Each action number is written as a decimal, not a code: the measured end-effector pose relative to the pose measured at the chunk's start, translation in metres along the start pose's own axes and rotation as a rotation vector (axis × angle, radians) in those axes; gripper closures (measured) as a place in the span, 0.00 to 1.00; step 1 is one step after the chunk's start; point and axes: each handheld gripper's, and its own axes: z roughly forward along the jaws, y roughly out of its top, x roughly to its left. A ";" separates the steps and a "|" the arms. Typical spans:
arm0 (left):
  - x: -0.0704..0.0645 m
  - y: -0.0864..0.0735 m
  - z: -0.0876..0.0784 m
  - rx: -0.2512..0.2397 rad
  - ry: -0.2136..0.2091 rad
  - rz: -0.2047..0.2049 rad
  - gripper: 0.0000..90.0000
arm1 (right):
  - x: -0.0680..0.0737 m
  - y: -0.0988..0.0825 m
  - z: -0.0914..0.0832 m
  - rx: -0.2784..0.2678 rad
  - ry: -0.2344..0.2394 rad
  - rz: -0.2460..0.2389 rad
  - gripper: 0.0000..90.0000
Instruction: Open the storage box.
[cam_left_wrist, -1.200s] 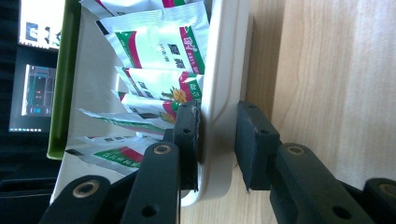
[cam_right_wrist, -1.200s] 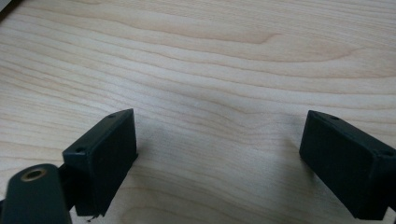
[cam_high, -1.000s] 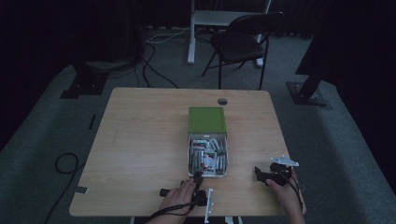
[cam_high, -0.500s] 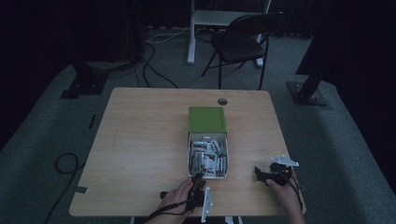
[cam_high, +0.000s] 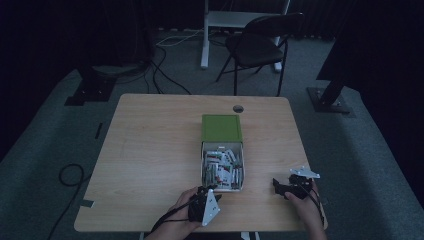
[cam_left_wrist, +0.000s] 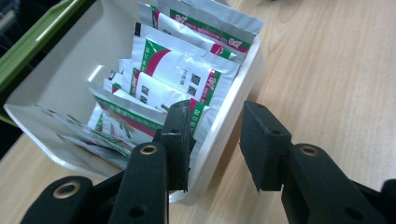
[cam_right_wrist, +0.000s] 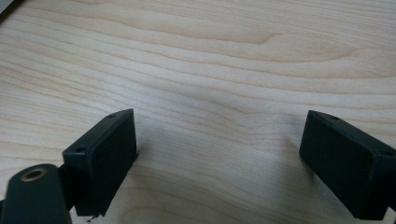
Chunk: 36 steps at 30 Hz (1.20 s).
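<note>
A white open box (cam_high: 202, 165) holds several green, red and silver sachets (cam_high: 222, 167) at the table's middle front. Its green lid (cam_high: 221, 128) stands hinged open behind it. My left gripper (cam_high: 206, 191) is at the box's near left corner. In the left gripper view it (cam_left_wrist: 215, 116) is open and straddles the box's wall (cam_left_wrist: 233, 88). One jaw is inside against the sachets (cam_left_wrist: 187, 74), the other outside over the wood. My right gripper (cam_high: 276, 185) rests to the right of the box. It (cam_right_wrist: 219, 135) is wide open over bare wood.
The wooden table (cam_high: 150, 150) has a cable hole (cam_high: 238, 108) near its far edge. A black folding chair (cam_high: 260, 45) and a white desk leg (cam_high: 205, 35) stand beyond it. Cables (cam_high: 70, 175) lie on the carpet to the left.
My left gripper has edged forward and to the left, up against the box's near corner. The right gripper has stayed where it was.
</note>
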 end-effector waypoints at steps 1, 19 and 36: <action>0.001 -0.001 -0.001 0.001 -0.005 -0.010 0.72 | 0.000 0.000 0.000 0.000 0.000 -0.001 0.12; 0.015 -0.024 -0.022 -0.066 -0.066 -0.159 0.70 | 0.000 0.000 0.000 0.000 0.000 0.000 0.12; 0.034 -0.064 -0.041 -0.026 -0.001 -0.279 0.70 | 0.000 0.000 0.000 0.000 0.000 -0.001 0.12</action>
